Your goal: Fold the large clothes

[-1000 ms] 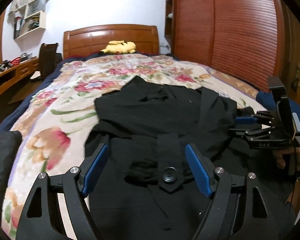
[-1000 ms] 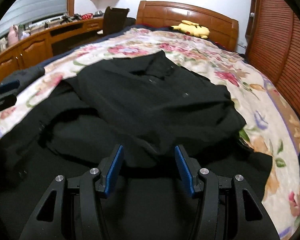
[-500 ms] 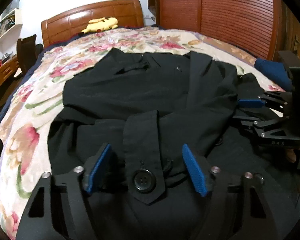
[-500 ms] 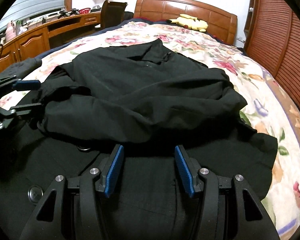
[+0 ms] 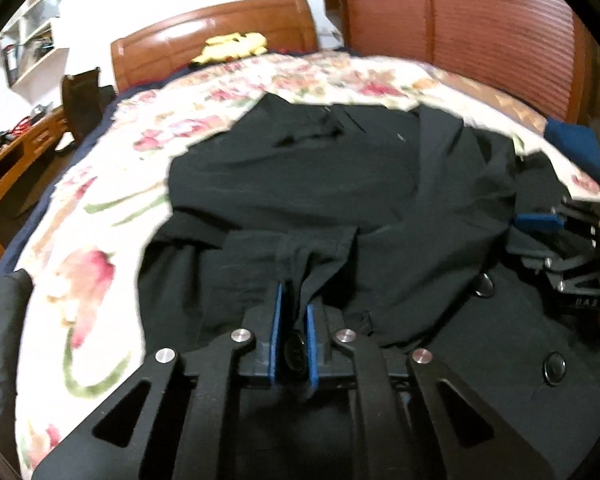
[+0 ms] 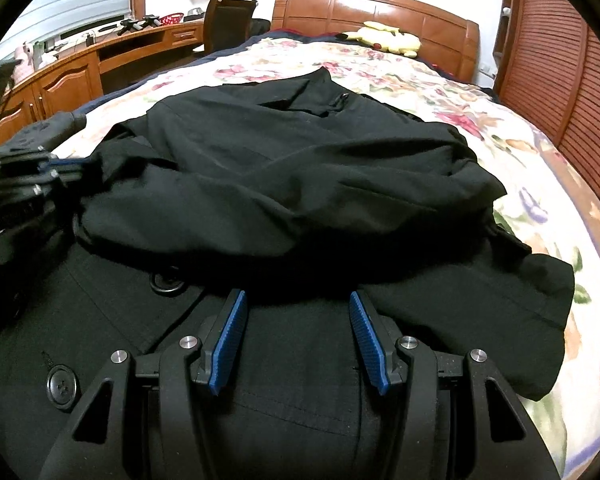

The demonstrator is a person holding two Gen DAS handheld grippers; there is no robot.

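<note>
left gripper (image 5: 291, 322) pinching a buttoned tab (image 5: 300, 276) of black coat (image 5: 320, 184), floral bedspread (image 5: 100, 216), right gripper (image 5: 540, 232) alongside

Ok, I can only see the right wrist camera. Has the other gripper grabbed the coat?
Observer: Yes. The left gripper is shut on part of the black coat.
Operator: Which part?
Observer: A strap lying across the front. It is bunched up between the blue pads, and a button sits between them lower down.
Operator: Is my gripper close to it?
Observer: No. The left wrist camera shows your right gripper off at the coat's other side. Its jaws are open and hold nothing.
</note>
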